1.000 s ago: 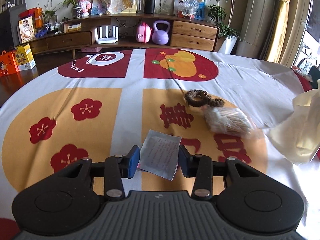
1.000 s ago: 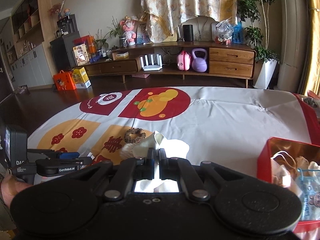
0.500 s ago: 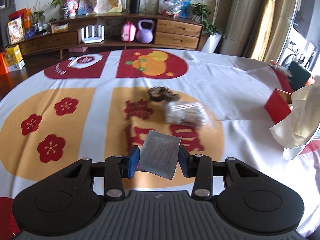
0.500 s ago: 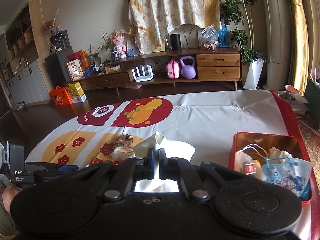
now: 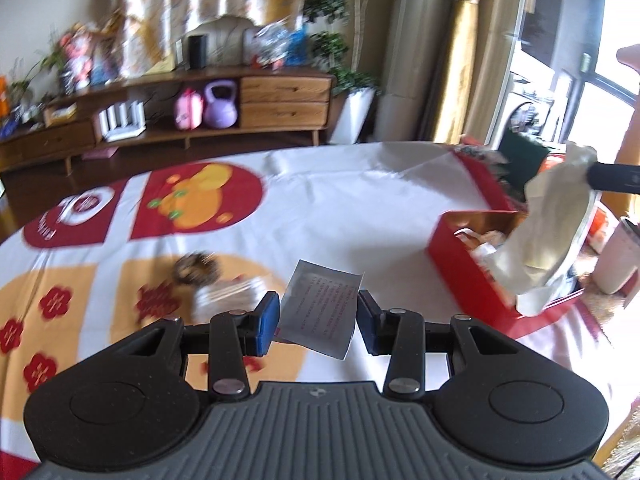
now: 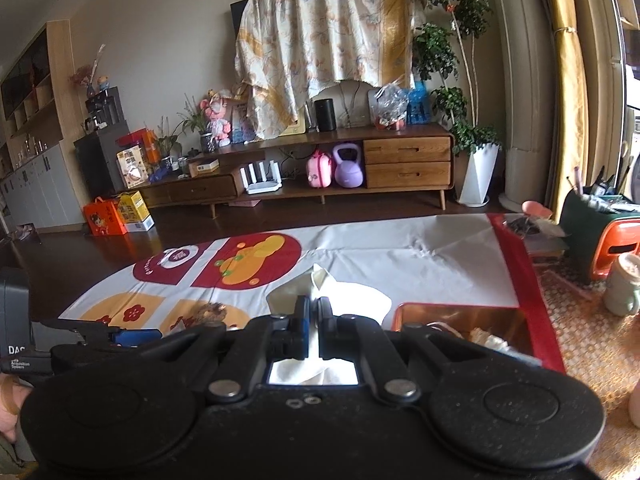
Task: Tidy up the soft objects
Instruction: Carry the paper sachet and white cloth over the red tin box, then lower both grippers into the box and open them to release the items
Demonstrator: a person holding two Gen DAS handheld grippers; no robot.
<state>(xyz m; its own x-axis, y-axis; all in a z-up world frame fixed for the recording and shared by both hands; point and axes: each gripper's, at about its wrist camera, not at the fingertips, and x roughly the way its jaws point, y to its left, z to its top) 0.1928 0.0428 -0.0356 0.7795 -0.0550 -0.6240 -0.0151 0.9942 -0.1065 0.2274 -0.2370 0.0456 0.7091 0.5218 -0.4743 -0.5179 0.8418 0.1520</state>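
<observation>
My left gripper [image 5: 318,312] is shut on a small grey packet [image 5: 326,300] with red print, held above the patterned tablecloth [image 5: 340,208]. My right gripper [image 6: 314,312] is shut on a cream cloth [image 6: 352,296]. In the left wrist view that cloth [image 5: 552,232] hangs over an open red box [image 5: 460,268] holding several soft items. The same box [image 6: 404,314] sits just right of the right gripper's fingers. A brown scrunchie [image 5: 196,268] and a clear bag of pale material [image 5: 228,296] lie on the tablecloth to the left.
The red box stands near the table's right edge. Beyond that edge are a pale mug [image 6: 622,288], an orange stool [image 6: 620,248] and a dark bin. A wooden cabinet [image 6: 408,160] runs along the far wall. The left gripper [image 6: 132,334] shows low left in the right wrist view.
Both grippers have risen and swung right, each keeping its hold. The red box has come into the left wrist view, with the cream cloth now over it. The scrunchie and bag slid left.
</observation>
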